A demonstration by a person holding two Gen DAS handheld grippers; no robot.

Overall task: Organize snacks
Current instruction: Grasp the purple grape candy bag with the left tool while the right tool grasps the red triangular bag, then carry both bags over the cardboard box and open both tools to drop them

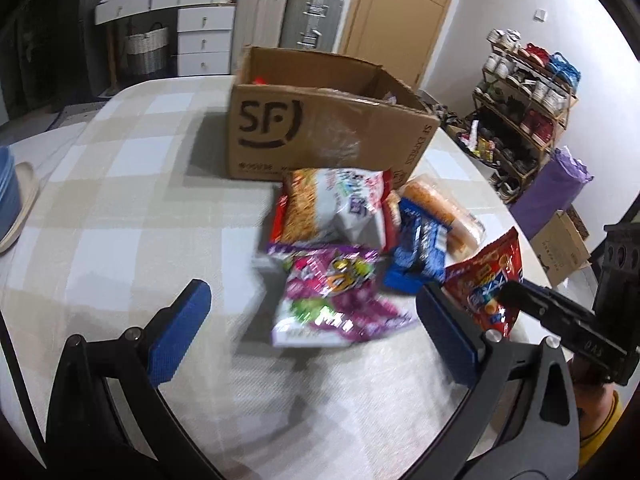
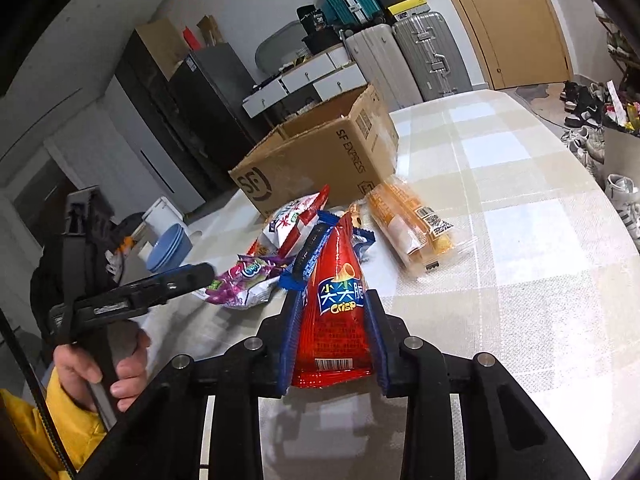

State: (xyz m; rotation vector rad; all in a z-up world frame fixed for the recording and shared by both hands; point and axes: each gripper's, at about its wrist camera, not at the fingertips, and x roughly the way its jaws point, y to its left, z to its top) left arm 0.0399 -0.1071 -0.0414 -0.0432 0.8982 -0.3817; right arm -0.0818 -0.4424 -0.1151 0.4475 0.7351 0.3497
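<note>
An open SF cardboard box (image 1: pixel 320 128) stands on the checked table; it also shows in the right wrist view (image 2: pixel 320 156). In front of it lies a pile of snacks: a noodle-print bag (image 1: pixel 320 208), a purple grape candy bag (image 1: pixel 336 300), a blue wrapper (image 1: pixel 420 248) and an orange bread pack (image 1: pixel 444 212). My left gripper (image 1: pixel 312 304) is open, its jaws on either side of the purple bag (image 2: pixel 244 284), above the table. My right gripper (image 2: pixel 332 300) is shut on a red Crisp bag (image 2: pixel 336 316), which also shows in the left wrist view (image 1: pixel 488 280), held above the table.
Blue bowls (image 2: pixel 170 246) sit at the table's left edge. The orange bread pack (image 2: pixel 412 224) lies right of the pile. Suitcases (image 1: pixel 312 16), drawers and a door stand behind the table; a shoe rack (image 1: pixel 524 92) is at the right.
</note>
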